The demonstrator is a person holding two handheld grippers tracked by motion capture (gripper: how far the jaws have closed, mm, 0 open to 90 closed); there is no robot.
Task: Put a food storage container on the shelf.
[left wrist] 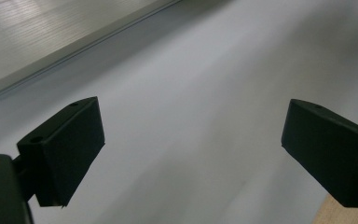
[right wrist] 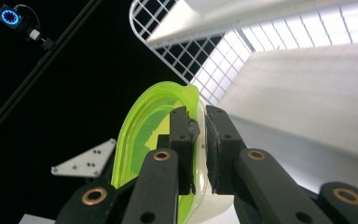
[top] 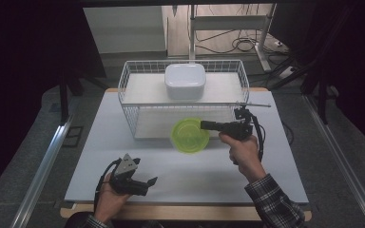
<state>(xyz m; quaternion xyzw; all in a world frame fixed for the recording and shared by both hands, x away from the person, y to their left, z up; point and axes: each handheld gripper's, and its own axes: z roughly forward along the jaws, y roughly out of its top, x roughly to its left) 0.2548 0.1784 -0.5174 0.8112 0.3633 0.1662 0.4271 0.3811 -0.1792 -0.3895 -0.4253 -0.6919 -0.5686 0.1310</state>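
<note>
The right gripper (right wrist: 198, 140) is clamped on the rim of the green bowl (top: 189, 135), held above the table (top: 100, 142) before the wire basket (top: 128, 83). Bowl judged light, stiff, slippery plastic; the rim is the sound hold. The left gripper (left wrist: 191, 154) is released, empty.
</note>
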